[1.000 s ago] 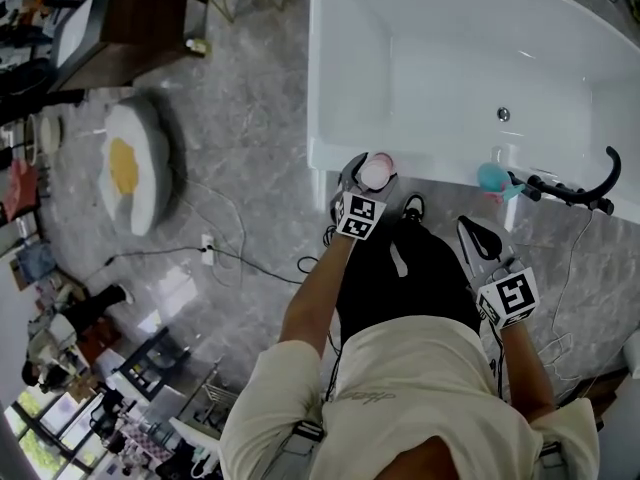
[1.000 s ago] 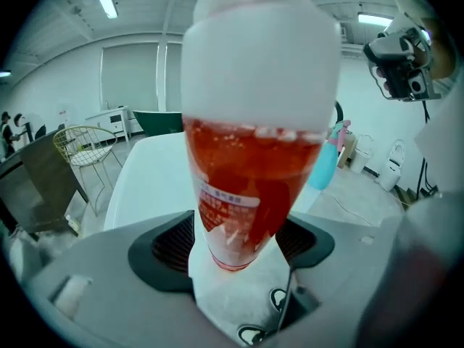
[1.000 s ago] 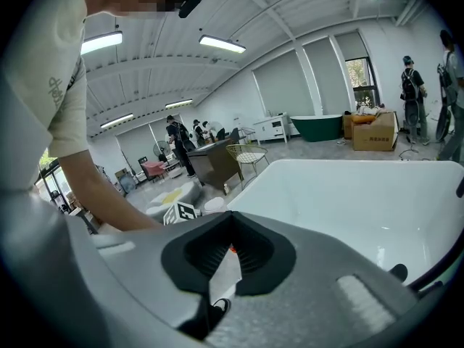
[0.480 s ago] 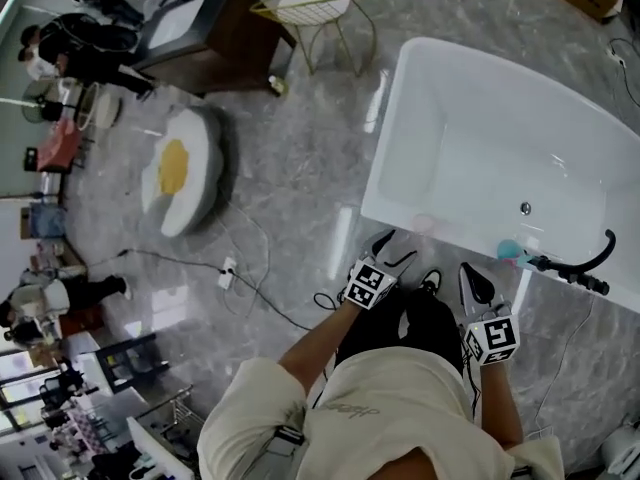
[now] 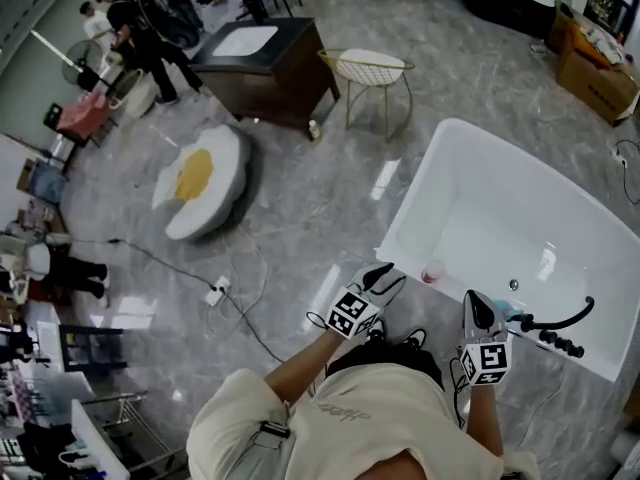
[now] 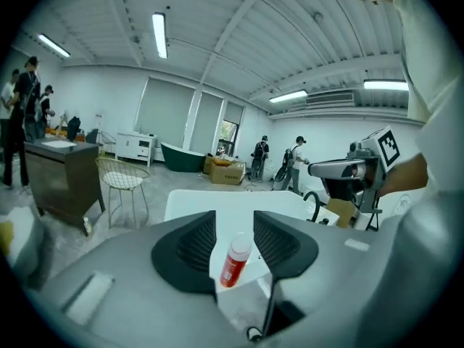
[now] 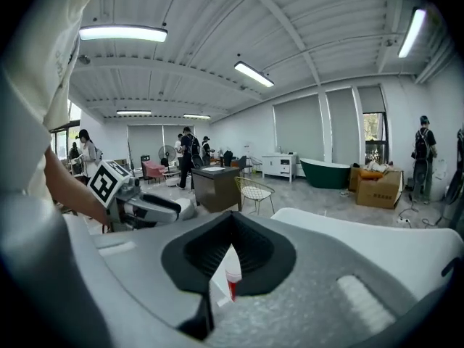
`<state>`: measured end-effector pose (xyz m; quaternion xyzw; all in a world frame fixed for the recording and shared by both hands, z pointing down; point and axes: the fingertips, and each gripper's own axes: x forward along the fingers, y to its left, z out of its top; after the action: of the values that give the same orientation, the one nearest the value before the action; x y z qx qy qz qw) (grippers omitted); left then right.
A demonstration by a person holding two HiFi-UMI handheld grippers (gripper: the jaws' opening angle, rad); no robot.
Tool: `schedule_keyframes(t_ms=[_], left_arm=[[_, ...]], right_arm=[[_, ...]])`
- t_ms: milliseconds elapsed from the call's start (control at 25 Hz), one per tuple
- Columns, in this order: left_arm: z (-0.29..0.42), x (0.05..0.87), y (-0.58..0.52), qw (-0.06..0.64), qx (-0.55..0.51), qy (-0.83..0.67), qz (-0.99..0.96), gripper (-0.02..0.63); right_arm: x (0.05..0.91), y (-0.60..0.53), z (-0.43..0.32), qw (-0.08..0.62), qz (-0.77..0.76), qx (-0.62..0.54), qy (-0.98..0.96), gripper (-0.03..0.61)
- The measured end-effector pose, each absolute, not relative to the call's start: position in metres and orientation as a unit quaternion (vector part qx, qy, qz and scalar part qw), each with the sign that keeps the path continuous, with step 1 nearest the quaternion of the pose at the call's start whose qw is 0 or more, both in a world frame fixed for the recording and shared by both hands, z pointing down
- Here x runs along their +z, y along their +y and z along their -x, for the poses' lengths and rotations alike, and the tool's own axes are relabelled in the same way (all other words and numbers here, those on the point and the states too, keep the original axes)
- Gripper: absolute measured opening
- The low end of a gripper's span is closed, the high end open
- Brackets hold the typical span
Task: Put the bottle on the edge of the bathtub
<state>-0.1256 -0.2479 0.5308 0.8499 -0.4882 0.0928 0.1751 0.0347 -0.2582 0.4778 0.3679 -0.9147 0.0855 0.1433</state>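
From up here I see grey marble floor (image 5: 300, 198) filling most of the head view. The white bathtub (image 5: 400, 236) takes the right-hand middle of the frame. An egg-shaped cushion (image 5: 200, 183) lies left of centre, with a dark cabinet (image 5: 265, 68) and a wire chair (image 5: 372, 78) towards the top. A black hose (image 5: 560, 320) curls over the tub's rim at the lower right.

My left gripper (image 5: 385, 276) sits just below centre, pointing at the tub's near edge. In its own view the left gripper (image 6: 233, 217) has its jaws apart and closing, with no pad pressing on anything. The bottle (image 6: 235, 260), red with a white cap, shows through the gap beyond the tips.

My right gripper (image 5: 478, 308) is lower right of centre. In its view the right gripper (image 7: 230, 223) has its tips together and holds nothing.

The bottle (image 5: 433, 271) stands on the bathtub's edge, between the two grippers and touching neither.
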Motion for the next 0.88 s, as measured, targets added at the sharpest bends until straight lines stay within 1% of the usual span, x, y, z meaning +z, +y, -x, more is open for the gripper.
schedule_keyframes(t_ms=[120,160,400,600,760,880], left_arm=[[0.151,0.510,-0.251,0.153,0.103,-0.527,-0.830,0.064],[0.159,0.503,-0.252,0.150,0.099,-0.538,-0.824,0.041],[0.189,0.459,-0.252,0.143,0.074,-0.569,-0.806,0.017],[0.186,0.419,-0.265,0.117,0.073,-0.567,-0.812,0.017],[0.171,0.389,-0.272,0.093,0.065,-0.542,-0.832,0.017],[0.157,0.372,-0.278,0.052,0.084,-0.520,-0.848,0.017]], right_arm=[[0.464,-0.259,-0.025,0.139,-0.361,0.066,-0.920,0.002],[0.460,-0.260,-0.022,0.136,-0.359,0.062,-0.921,0.002],[0.421,-0.270,-0.015,0.095,-0.373,0.041,-0.922,0.002],[0.380,-0.284,-0.028,0.032,-0.406,0.051,-0.912,0.002],[0.366,-0.286,-0.033,0.031,-0.414,0.036,-0.909,0.002],[0.360,-0.286,-0.039,0.031,-0.418,0.029,-0.907,0.002]])
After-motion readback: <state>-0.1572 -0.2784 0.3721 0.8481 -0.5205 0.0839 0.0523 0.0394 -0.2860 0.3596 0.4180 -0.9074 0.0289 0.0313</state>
